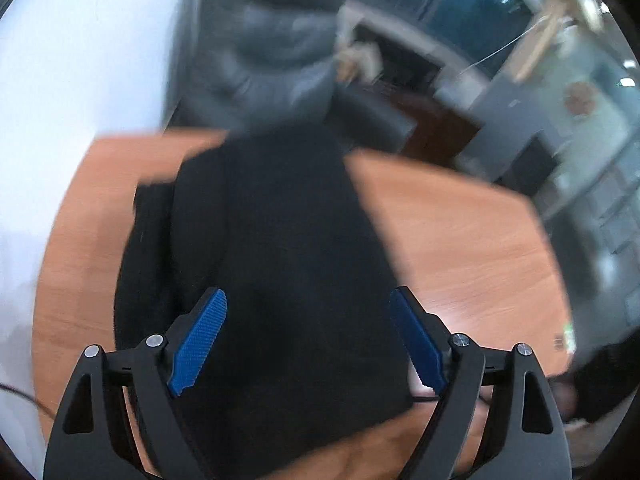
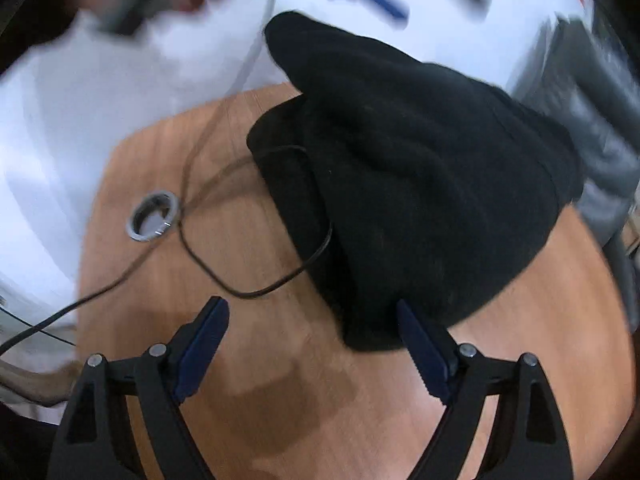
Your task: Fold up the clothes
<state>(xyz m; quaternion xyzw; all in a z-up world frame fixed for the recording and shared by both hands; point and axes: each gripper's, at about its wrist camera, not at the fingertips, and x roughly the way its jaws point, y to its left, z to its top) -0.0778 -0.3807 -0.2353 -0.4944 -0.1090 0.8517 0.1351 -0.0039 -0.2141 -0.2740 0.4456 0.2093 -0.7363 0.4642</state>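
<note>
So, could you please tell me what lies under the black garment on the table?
The black garment rests on the wooden table, and a thin black cable runs under its edge. Anything else beneath is covered.

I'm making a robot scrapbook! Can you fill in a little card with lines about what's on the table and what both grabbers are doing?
table: wooden table
clothing: black garment, lying bunched on the table
cable: thin black cable, looping beside the garment and partly onto it
hole: metal-ringed cable hole in the tabletop
left gripper: open, above the garment, holding nothing
right gripper: open, at the garment's near edge
picture quality: blurry
</note>
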